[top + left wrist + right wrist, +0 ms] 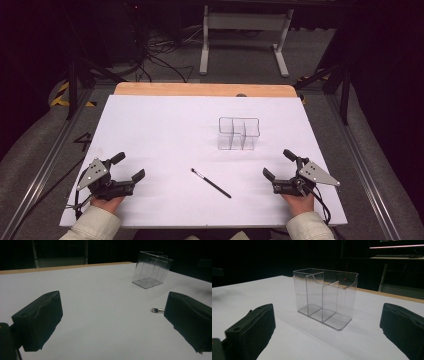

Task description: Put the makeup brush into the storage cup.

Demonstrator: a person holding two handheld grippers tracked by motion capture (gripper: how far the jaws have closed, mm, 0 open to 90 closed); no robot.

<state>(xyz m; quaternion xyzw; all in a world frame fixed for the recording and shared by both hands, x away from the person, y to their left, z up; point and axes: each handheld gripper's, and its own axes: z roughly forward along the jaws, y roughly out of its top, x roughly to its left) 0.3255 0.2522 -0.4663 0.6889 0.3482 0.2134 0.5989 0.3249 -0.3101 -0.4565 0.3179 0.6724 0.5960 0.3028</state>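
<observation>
Jaws wide on both grippers; brush (210, 183) lies between them, seemingly untouched.

The organizer (324, 300) is clear, glossy plastic with smooth walls. The bench (165, 125) has a matt white top and a bare wood strip at its far edge. The jaws wear matt black padding.

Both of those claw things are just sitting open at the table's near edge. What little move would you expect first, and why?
Probably the right gripper slides toward the thin black brush lying flat between the two hands. Both it and the left gripper rest open and hold nothing, and the clear divided organizer beyond the brush stands empty, so picking up the brush looks like the natural start. Either hand could reach it.
</observation>
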